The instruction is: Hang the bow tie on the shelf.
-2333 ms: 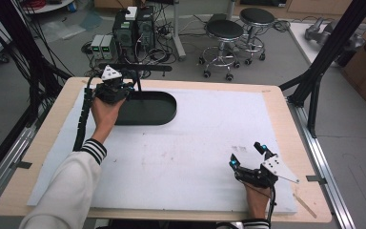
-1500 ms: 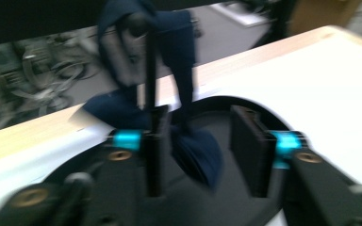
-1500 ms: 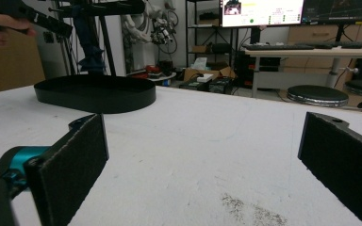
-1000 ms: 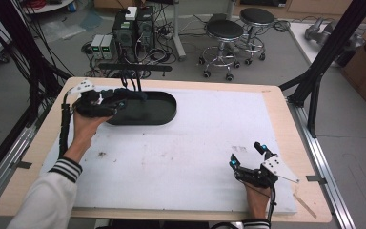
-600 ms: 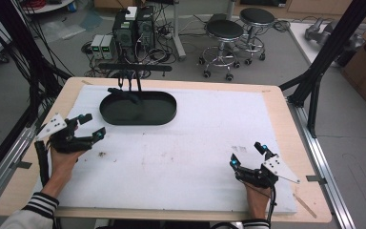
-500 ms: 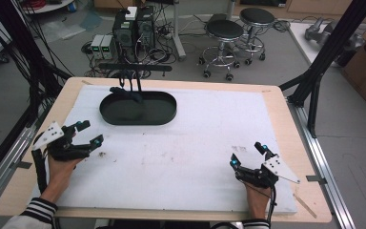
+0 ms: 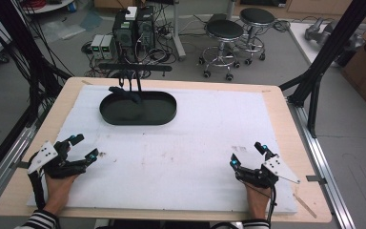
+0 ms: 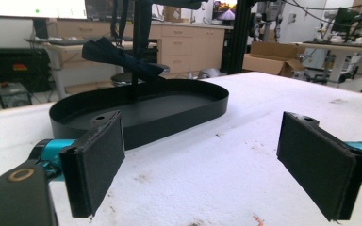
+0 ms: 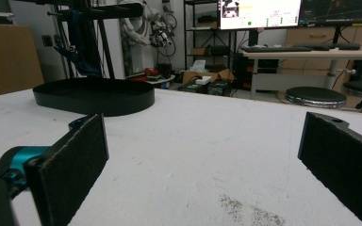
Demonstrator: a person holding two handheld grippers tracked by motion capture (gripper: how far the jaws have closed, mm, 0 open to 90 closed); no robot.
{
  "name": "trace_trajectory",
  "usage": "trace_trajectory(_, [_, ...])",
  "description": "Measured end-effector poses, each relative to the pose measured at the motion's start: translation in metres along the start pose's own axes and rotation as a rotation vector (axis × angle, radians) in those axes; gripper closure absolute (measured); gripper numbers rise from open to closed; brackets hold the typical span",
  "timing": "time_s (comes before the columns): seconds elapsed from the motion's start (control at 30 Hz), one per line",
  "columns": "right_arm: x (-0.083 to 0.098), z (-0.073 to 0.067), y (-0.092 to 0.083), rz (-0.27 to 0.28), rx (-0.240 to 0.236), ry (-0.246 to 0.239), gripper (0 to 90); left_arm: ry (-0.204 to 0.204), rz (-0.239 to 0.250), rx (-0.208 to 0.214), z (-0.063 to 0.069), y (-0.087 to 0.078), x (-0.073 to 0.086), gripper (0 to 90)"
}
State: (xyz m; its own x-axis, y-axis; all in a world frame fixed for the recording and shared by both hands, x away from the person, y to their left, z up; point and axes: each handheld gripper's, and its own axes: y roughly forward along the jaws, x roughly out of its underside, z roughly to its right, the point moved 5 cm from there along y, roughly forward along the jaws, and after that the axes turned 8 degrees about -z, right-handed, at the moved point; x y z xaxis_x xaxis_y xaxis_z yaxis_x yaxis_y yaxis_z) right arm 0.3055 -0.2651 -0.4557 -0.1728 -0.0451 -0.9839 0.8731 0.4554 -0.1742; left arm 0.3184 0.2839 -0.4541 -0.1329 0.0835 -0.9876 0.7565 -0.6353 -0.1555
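Left gripper [image 7: 78, 149] has come back from the tray to my near left edge, jaws wide and holding nothing. Right gripper [image 7: 248, 153] stayed put, spread too. I count one black tray [image 7: 138, 109] at eleven o'clock, one dark cloth [image 8: 122, 59]; my left gripper view shows it hanging above the tray.

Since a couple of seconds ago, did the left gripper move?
Yes. The left gripper was at the black tray; now it rests near the table's front left corner, away from the tray, jaws open.
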Motion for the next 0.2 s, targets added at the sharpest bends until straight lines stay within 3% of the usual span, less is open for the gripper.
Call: trace_trajectory(0.2, [0.0003,-0.0012,0.0001,-0.003,-0.003,-0.001,1.2,-0.002,0.007,0.002,0.0001,-0.0004,0.0000,16.1])
